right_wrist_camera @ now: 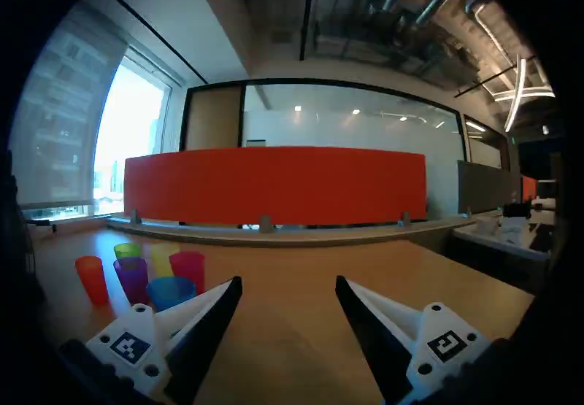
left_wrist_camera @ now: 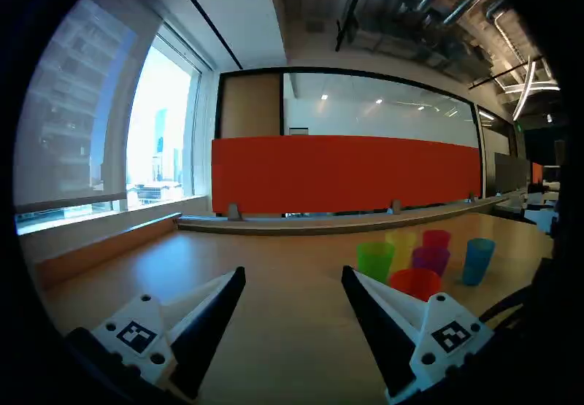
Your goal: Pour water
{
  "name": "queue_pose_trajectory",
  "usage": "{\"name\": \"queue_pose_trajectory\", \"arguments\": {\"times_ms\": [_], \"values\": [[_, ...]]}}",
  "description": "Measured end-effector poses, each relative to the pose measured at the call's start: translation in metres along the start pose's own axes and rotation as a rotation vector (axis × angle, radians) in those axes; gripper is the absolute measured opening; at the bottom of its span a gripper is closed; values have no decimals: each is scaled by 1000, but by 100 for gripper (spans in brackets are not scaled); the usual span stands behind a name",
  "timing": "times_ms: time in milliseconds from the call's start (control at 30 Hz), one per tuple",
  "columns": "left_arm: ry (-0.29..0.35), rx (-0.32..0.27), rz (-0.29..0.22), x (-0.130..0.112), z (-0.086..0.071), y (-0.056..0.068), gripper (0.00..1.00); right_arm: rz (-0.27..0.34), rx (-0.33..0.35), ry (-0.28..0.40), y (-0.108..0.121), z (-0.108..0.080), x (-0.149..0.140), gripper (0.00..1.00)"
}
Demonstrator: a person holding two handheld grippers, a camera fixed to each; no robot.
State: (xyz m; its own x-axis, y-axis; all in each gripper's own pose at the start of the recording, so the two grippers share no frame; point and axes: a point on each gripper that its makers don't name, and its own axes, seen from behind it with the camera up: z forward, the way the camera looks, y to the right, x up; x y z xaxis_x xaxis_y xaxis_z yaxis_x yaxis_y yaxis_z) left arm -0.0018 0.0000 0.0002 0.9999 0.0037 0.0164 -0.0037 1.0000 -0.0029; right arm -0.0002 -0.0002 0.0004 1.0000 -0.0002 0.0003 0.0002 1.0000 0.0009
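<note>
We look out along the left gripper [left_wrist_camera: 293,272]. Its two white fingers are spread wide above a wooden table [left_wrist_camera: 277,252], with nothing between them. Just past the finger on the right of this view stands a tight cluster of six plastic cups. An orange-red cup [left_wrist_camera: 415,281] is nearest, its base hidden behind the finger. A green cup [left_wrist_camera: 375,259] stands to its left, a purple cup [left_wrist_camera: 431,259] behind it, and a blue cup [left_wrist_camera: 478,260] off to the right. A yellow cup [left_wrist_camera: 401,243] and a pink cup [left_wrist_camera: 436,238] are at the back. All stand upright; we cannot tell whether any holds water. An orange partition [left_wrist_camera: 343,174] runs along the table's far edge, and a bright window [left_wrist_camera: 157,142] lies to the left.

In the right gripper view, the right gripper [right_wrist_camera: 288,281] is likewise spread wide and holds nothing over the table. Here the cups sit at the lower left. The blue cup [right_wrist_camera: 170,288] is just beside the finger on that side and partly behind it, and the orange-red cup [right_wrist_camera: 91,279] is at the group's outer edge.
</note>
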Motion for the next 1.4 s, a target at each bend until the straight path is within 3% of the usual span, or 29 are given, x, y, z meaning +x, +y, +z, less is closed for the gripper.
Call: {"name": "queue_pose_trajectory", "arguments": {"times_ms": [167, 367, 600, 767, 1000, 1400], "values": [[-8, 10, -10, 11, 4, -8, 98, -8, 26, 2, -5, 5, 7, 99], [-11, 3, -19, 36, 14, -16, 98, -38, 70, 7, -15, 12, 40, 99], [2, -32, -19, 89, 29, -20, 98, -75, 100, 13, -19, 27, 94, 99], [12, -59, -12, 131, 40, -20, 98, -63, 126, 21, -22, 37, 137, 99], [24, -120, -24, 183, 51, -12, 98, -18, 160, -3, -24, 50, 176, 99], [23, -192, -7, 221, 61, 2, 98, 9, 171, -12, -20, 61, 192, 99]]}}
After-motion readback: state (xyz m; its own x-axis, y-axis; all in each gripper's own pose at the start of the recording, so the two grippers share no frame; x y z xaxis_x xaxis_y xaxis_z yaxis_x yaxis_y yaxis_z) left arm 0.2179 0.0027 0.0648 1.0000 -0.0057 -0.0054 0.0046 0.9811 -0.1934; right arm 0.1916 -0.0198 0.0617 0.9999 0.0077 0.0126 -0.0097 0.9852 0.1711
